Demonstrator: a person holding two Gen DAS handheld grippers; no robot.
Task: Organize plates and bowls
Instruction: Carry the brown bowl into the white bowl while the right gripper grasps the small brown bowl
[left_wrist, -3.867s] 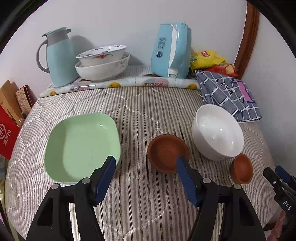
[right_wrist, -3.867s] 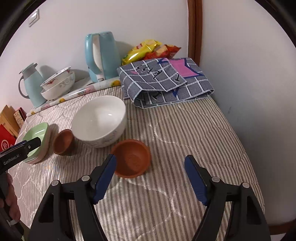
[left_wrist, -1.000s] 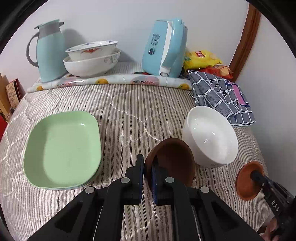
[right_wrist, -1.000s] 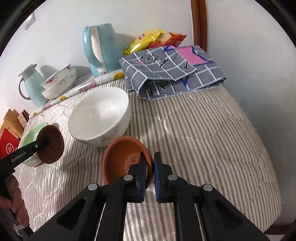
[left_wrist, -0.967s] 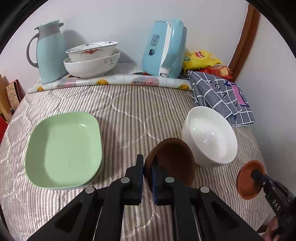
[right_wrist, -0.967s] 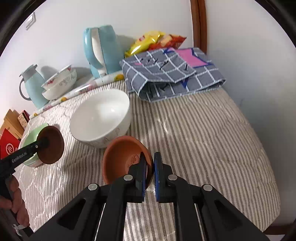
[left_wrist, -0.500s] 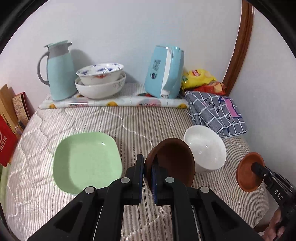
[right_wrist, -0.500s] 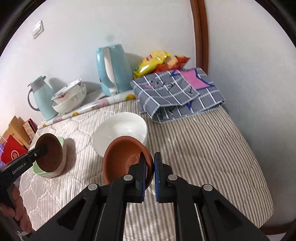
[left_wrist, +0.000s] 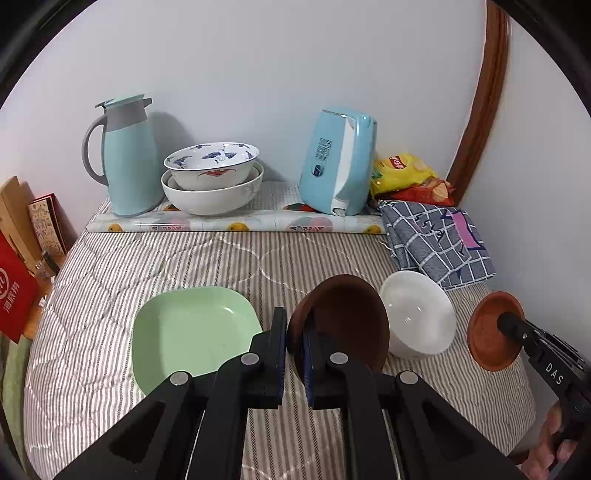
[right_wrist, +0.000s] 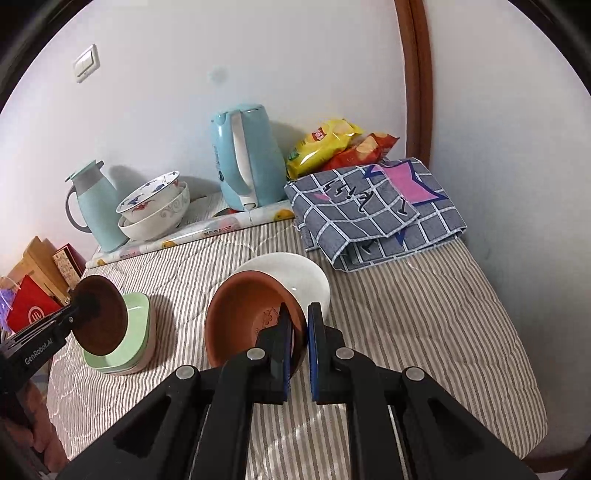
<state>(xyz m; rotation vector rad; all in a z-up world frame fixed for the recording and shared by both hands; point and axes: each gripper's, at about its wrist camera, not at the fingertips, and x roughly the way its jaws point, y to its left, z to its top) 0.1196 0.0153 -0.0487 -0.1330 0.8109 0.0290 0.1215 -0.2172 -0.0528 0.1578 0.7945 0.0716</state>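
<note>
Bowls in both hands right now. My left hand-held gripper (left_wrist: 294, 345) is pinched on the rim of the dark brown bowl (left_wrist: 343, 317), which is up off the striped tabletop (left_wrist: 184, 258) and tipped so I'm looking straight into it. From the right wrist camera that same brown bowl (right_wrist: 101, 314) hangs in front of the green plates (right_wrist: 136, 332), which look like a small stack sitting flat on the cloth. Can't tell whether the bowl touches them.

My right hand-held gripper (right_wrist: 297, 343) is clamped on the rim of the terracotta bowl (right_wrist: 247, 317), fingers nearly together with just the bowl wall between them. It's tilted and held up, right in front of the big white bowl (right_wrist: 306, 277), which sits on the tabletop. In the left view the white bowl (left_wrist: 417, 314) is between my two brown bowls, with the terracotta one (left_wrist: 487, 328) off to its right, clear of the cloth.

Along the back wall there's a pale blue thermos jug (left_wrist: 125, 155), two patterned bowls (left_wrist: 212, 177) nested one in the other, a blue kettle (left_wrist: 340, 162) and some chip bags (left_wrist: 402, 173). A folded checked cloth (left_wrist: 439, 243) lies on the right, behind the white bowl.
</note>
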